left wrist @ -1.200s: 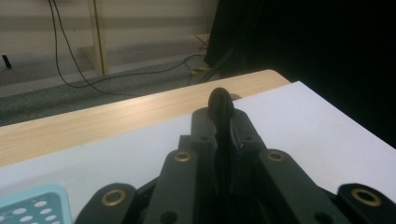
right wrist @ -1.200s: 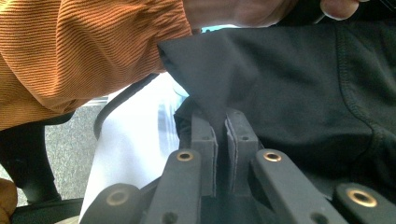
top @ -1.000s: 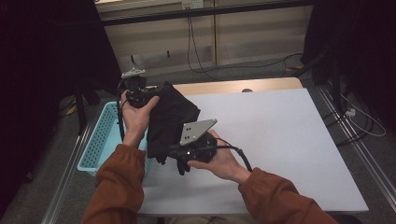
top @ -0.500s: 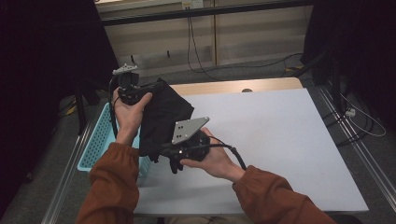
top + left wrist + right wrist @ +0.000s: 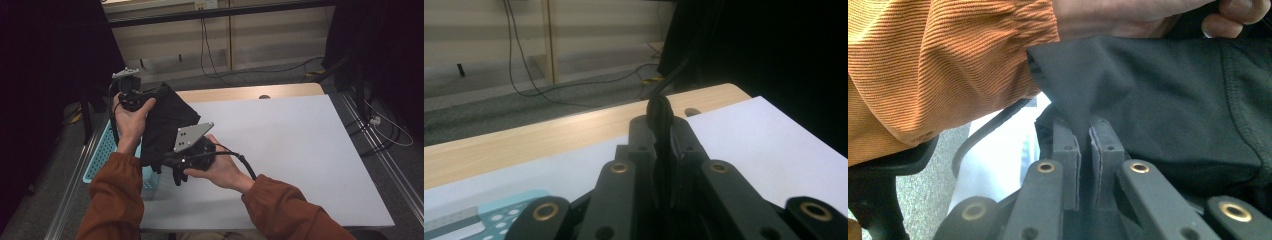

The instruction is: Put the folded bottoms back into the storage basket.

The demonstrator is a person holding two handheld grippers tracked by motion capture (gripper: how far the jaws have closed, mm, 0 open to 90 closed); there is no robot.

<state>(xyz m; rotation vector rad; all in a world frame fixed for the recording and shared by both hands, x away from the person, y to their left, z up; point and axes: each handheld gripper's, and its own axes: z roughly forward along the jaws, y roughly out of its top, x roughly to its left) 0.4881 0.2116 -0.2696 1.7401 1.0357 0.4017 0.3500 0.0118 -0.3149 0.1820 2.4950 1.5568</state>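
Both hands and the black fabric garment (image 5: 167,117) shifted left toward the light blue perforated plastic basket (image 5: 102,150), left hand-held gripper (image 5: 142,95) and right hand-held gripper (image 5: 167,160) each clamped tight on cloth above the white tabletop (image 5: 300,150).

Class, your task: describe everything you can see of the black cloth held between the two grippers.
The black cloth is a soft, matte garment-like fabric with a stitched seam visible in the right gripper view. It hangs crumpled and folded above the table's left edge, partly over the light blue basket. The left gripper pinches its upper edge; the right gripper is shut on a gathered fold lower down. It lies against the person's left hand.
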